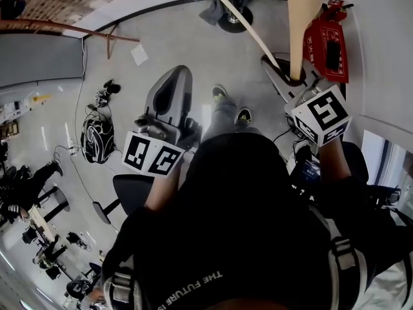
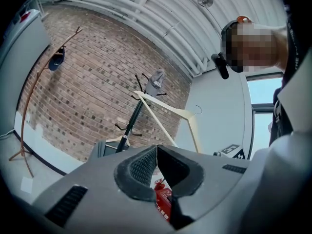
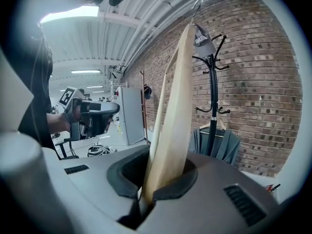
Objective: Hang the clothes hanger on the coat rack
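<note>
A cream wooden clothes hanger [image 1: 302,18] stands upright, and my right gripper [image 1: 293,76] is shut on its lower end. In the right gripper view the hanger [image 3: 175,106] rises out of the jaws, its metal hook near the ceiling. The black coat rack [image 3: 213,96] stands beyond it against the brick wall, with a grey cap [image 3: 202,40] on top and a grey garment [image 3: 214,145] lower down. My left gripper [image 1: 175,73] is shut on nothing, apart from the hanger. The left gripper view shows the hanger [image 2: 165,113] in front of the coat rack [image 2: 131,121].
A red fire-extinguisher box [image 1: 329,44] sits on the floor by the right wall. A black helmet [image 1: 97,137] and cables lie to the left. A thin brown curved stand [image 2: 29,96] leans by the brick wall. A white cabinet [image 3: 129,113] stands further back.
</note>
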### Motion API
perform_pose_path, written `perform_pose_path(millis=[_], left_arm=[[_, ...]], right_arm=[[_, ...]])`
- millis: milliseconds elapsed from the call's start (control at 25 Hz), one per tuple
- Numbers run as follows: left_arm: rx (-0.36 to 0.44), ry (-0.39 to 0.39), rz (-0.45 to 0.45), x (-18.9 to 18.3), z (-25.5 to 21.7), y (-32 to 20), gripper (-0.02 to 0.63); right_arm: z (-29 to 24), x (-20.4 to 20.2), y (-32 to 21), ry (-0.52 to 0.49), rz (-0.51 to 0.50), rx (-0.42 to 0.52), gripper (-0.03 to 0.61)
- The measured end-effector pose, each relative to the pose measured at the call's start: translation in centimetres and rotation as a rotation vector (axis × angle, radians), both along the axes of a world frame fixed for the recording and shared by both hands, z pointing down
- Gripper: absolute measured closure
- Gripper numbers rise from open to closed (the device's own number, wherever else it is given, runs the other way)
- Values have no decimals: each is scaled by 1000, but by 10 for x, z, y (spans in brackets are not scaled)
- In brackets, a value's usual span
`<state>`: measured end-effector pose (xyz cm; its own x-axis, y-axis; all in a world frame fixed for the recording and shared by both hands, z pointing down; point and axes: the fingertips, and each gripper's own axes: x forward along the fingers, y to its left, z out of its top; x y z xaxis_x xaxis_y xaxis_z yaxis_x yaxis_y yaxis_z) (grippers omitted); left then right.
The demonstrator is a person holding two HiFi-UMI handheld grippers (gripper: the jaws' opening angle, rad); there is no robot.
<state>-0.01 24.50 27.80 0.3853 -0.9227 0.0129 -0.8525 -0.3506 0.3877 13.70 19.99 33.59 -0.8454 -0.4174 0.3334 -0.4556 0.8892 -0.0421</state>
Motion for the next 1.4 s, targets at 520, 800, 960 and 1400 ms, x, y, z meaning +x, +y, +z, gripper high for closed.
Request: perform_pose_path(millis=[520,800,960,1400], left_arm=[[38,-86,66,-38,12,-127,594],[88,-103,50,-89,-4,-175,594],[87,-92,50,-108,-5,-193,593],[91,-80,49,-140,0,-223,594]], right_arm=[[11,-36,-107,41,63,-5,558],[3,-80,-148,62,79,-13,557],[-4,-100,-168,65,80,2,558],[-1,-122,-191,66,104,7,558]])
